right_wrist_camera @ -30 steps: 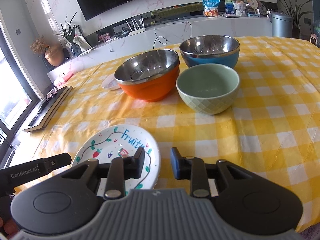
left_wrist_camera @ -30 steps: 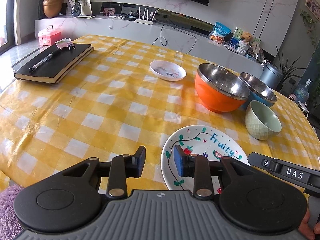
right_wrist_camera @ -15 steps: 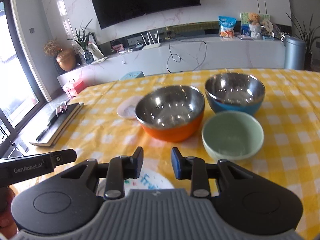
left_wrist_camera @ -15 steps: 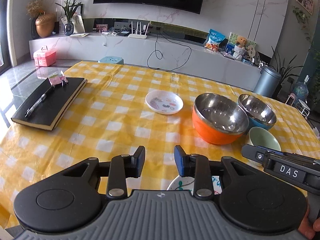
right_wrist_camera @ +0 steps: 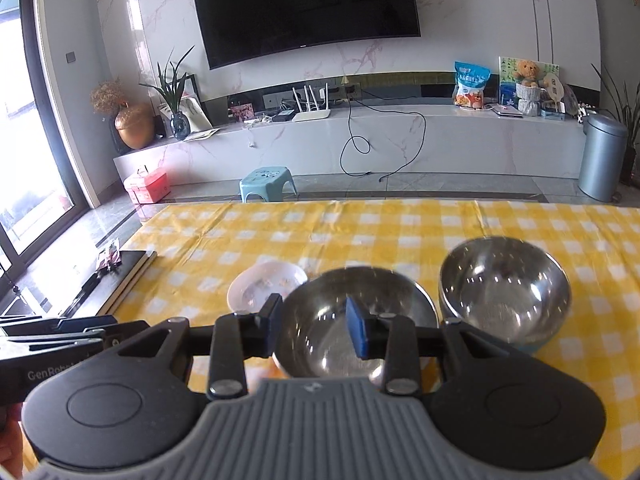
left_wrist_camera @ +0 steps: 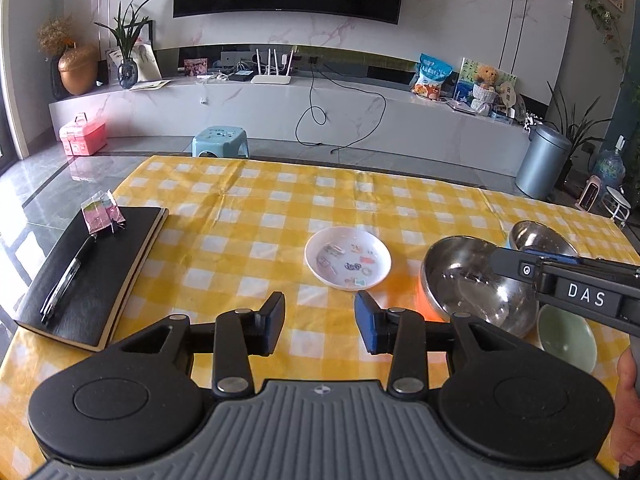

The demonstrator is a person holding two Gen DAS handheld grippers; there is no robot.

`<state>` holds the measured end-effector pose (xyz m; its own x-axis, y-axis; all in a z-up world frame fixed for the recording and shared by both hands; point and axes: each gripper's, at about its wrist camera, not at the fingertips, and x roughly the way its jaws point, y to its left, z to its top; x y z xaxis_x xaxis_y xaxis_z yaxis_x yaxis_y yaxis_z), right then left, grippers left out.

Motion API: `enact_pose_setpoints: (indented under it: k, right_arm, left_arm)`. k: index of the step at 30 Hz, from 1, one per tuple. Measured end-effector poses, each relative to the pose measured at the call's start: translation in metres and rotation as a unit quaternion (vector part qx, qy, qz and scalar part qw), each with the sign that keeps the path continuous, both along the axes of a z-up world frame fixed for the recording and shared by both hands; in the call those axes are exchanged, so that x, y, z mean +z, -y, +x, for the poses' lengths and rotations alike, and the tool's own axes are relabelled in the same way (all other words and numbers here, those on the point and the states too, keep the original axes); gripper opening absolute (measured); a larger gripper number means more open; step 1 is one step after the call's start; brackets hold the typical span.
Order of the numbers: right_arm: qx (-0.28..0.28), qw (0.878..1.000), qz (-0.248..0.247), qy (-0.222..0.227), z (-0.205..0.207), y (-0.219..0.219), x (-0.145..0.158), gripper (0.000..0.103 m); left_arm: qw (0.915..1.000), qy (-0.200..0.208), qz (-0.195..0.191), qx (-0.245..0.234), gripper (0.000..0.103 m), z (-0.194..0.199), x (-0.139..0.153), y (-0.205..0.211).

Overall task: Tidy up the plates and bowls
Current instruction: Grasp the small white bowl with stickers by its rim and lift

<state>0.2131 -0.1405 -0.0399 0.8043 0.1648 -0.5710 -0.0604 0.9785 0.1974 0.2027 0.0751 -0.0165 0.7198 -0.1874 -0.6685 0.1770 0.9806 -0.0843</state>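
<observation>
Both grippers have lifted back from the near edge of the table [left_wrist_camera: 248, 200], hiding the big plate. Left gripper [left_wrist_camera: 320, 326] and right gripper [right_wrist_camera: 312, 326] are opening, empty. Beyond lie orange bowl [left_wrist_camera: 476, 280], small plate [left_wrist_camera: 347, 258]. Likely next: choose a first piece.

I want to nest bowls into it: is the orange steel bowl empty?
Empty. The orange bowl shows only bare, shiny steel with reflections inside, seen from both wrist views.
</observation>
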Motion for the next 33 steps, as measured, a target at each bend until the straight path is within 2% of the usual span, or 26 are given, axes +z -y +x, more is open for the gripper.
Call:
enact_pose_setpoints:
  k: [6, 10, 12, 14, 19, 24, 26, 33]
  right_arm:
    - [0.017, 0.999, 0.010, -0.037, 0.059, 0.000, -0.001, 0.034]
    - [0.039, 0.997, 0.004, -0.059, 0.100, -0.011, -0.001, 0.031]
    - [0.055, 0.995, 0.009, -0.086, 0.122, -0.017, -0.007, 0.024]
    - [0.059, 0.991, 0.013, -0.119, 0.142, -0.021, -0.016, 0.023]
    - [0.065, 0.976, -0.003, -0.207, 0.186, -0.027, -0.045, 0.019]
    - [0.057, 0.962, 0.009, -0.266, 0.209, -0.025, -0.068, 0.017]
    - [0.061, 0.960, 0.001, -0.274, 0.212, -0.027, -0.071, 0.015]
    - [0.073, 0.952, 0.008, -0.297, 0.218, -0.028, -0.079, 0.009]
  left_arm:
    - [0.9998, -0.015, -0.015, 0.002, 0.045, 0.047, 0.004, -0.009]
    - [0.9975, -0.055, -0.043, -0.008, 0.045, 0.084, -0.006, -0.010]
    - [0.9962, -0.077, -0.038, -0.012, 0.045, 0.099, -0.016, -0.006]
    - [0.9948, -0.096, -0.026, -0.020, 0.045, 0.112, -0.026, -0.002]
    - [0.9889, -0.146, -0.026, -0.011, 0.042, 0.135, -0.049, 0.001]
    - [0.9866, -0.162, -0.012, -0.010, 0.031, 0.150, -0.061, 0.004]
    - [0.9862, -0.165, -0.012, -0.009, 0.025, 0.153, -0.064, 0.004]
    - [0.9834, -0.181, -0.002, -0.018, 0.019, 0.155, -0.074, 0.011]
